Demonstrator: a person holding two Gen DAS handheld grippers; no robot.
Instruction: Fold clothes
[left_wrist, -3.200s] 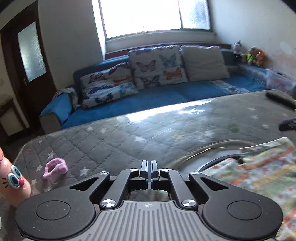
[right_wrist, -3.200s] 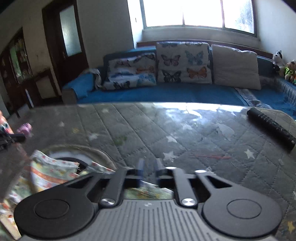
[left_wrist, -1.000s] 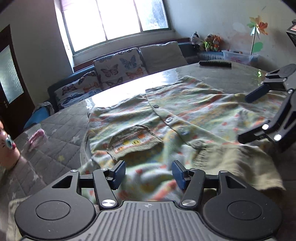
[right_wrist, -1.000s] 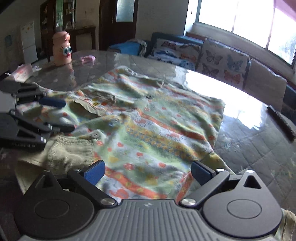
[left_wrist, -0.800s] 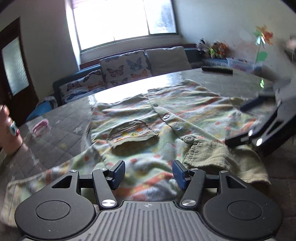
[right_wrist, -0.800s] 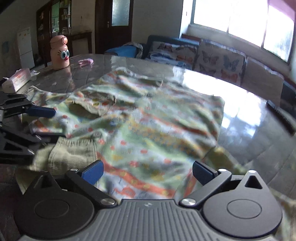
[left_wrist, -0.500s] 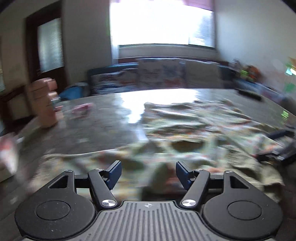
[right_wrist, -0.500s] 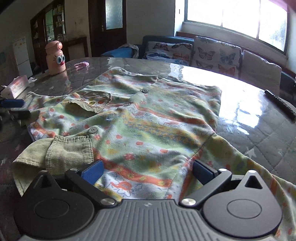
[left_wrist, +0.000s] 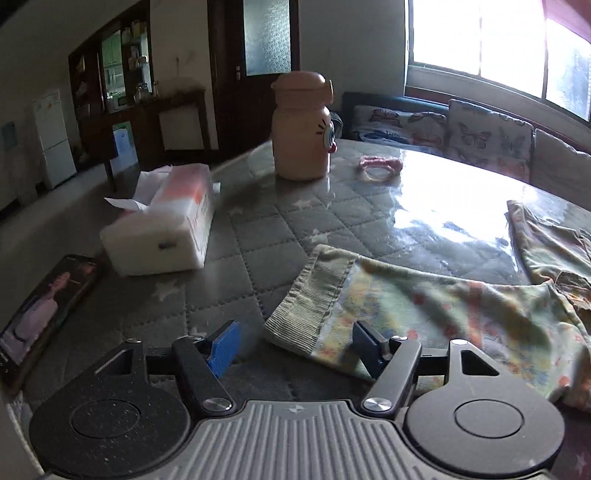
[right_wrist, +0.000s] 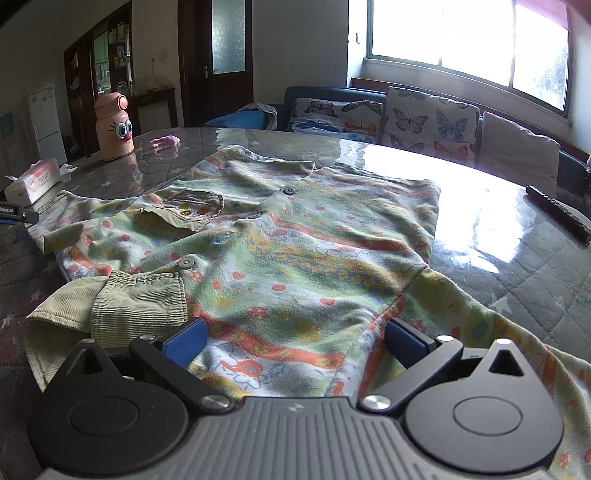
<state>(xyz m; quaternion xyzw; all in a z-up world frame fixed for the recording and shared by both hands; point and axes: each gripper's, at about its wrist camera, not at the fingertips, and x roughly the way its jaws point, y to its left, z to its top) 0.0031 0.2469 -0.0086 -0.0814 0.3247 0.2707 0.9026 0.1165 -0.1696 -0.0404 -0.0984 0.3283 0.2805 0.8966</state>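
On the quilted table (right_wrist: 546, 280) the patterned shirt (right_wrist: 295, 236) lies spread front up, buttons showing, its sleeves stretched out to either side. Since a second ago we have swung our left gripper (left_wrist: 293, 349) away from the body of the shirt and out to the left sleeve (left_wrist: 424, 314), and it now faces that sleeve's ribbed cuff (left_wrist: 312, 295). Its jaws have just been closing a little, yet they stand apart: the cuff's near corner lies between the blue pads, and neither pad presses on it. Our right gripper (right_wrist: 295, 341) has kept its place over the near hem, fingers spread wide above the cloth, holding nothing. We judge the spreading done and the first fold about to start, with the cuff to be pinched and carried across the shirt. A tissue box (left_wrist: 166, 230) and peach bottle (left_wrist: 301, 127) sit clear on the far left.
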